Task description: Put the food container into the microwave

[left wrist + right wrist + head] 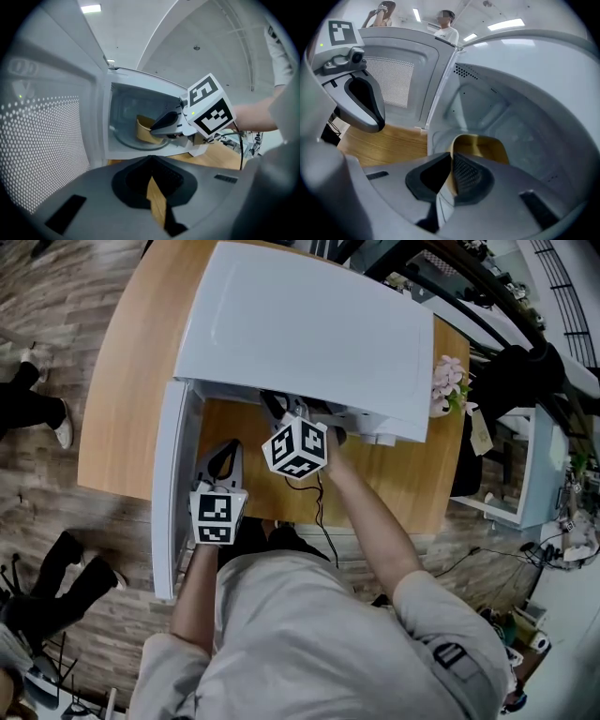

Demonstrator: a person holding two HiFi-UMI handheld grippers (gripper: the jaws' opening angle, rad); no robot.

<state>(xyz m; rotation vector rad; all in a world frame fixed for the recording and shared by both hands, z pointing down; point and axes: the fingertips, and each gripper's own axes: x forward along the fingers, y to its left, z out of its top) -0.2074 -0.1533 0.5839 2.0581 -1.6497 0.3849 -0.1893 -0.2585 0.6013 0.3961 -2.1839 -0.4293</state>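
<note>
The white microwave (300, 334) stands on a wooden table (131, 381), its door (173, 493) swung open to the left. Inside the cavity, a brown paper food container (483, 145) sits low over the glass turntable (124, 140). My right gripper (451, 161) reaches into the cavity and is shut on the container's near wall (144, 129). In the head view its fingers (275, 407) vanish under the microwave's top. My left gripper (151, 168) hovers outside by the open door, shut and holding nothing; the head view shows it (223, 460) in front of the cavity's left side.
A pot of pink flowers (448, 381) stands at the microwave's right corner. A black cable (319, 512) hangs over the table's near edge. People's legs (33, 399) are on the floor to the left, and white furniture (525, 474) is to the right.
</note>
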